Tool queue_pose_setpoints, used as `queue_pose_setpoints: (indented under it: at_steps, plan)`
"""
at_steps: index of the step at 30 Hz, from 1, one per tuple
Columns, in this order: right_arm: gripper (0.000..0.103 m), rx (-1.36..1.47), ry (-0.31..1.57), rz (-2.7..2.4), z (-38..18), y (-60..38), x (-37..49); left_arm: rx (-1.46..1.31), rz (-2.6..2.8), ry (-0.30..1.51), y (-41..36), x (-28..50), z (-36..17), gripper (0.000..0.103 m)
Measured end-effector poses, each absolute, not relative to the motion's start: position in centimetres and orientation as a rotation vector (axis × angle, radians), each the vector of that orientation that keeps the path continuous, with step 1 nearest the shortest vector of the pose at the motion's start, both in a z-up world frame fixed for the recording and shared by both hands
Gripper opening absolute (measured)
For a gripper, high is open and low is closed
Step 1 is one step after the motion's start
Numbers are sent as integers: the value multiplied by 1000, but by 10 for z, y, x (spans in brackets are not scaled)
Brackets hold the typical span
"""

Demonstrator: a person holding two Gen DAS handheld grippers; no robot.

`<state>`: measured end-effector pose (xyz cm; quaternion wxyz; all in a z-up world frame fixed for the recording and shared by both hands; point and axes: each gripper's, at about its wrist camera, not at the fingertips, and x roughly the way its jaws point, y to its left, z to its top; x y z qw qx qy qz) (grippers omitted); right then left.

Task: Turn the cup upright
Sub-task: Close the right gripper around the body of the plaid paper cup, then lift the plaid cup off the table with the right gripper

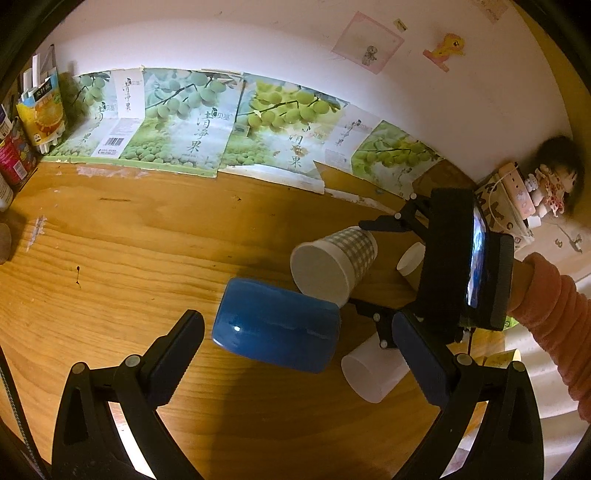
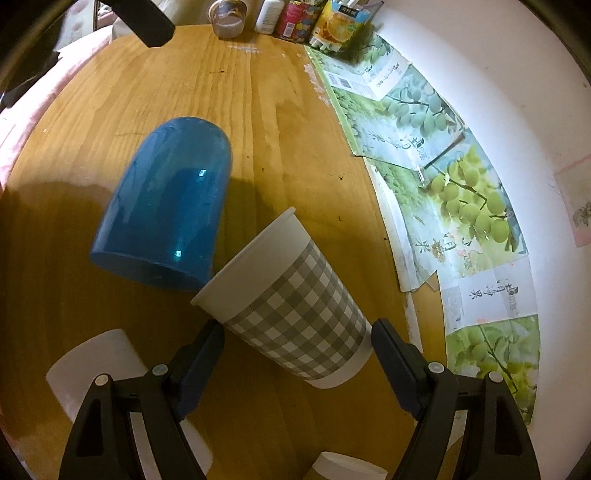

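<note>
Grey-checked paper cup lies tilted between the spread right gripper (blue plastic cup beside it); left gripper spread.

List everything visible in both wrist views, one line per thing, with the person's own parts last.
checked paper cup: 1, grey and white, tilted between the right tongs' fingers, rim next to the blue cup
blue cup: 1, blue, on its side on the table, ahead of the left tongs
translucent white cups: at least 2, whitish, near table edge under the right tongs
wooden table: 1, light brown
grape-print cartons: several, green and white, flattened along the wall
containers: several, mixed colours, far table corner
doll: 1, dark-haired, by the wall
left tongs: 1, black, open, empty
right tongs: 1, black, around the checked cup; contact unclear
forearm: 1, orange sleeve
</note>
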<state>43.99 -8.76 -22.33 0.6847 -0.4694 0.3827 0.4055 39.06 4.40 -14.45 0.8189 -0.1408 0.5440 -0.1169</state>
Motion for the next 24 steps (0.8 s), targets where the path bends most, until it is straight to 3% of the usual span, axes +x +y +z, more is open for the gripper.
queue_pose_setpoints:
  at_steps: [6,24]
  plan:
    - [60,-1013,870,874,-219,-86,453,-318,-250,1158,47,391,-145,102]
    - [50,-747,1010,690,-208,-94,468,-318,-248,1151,51,382,-142,102]
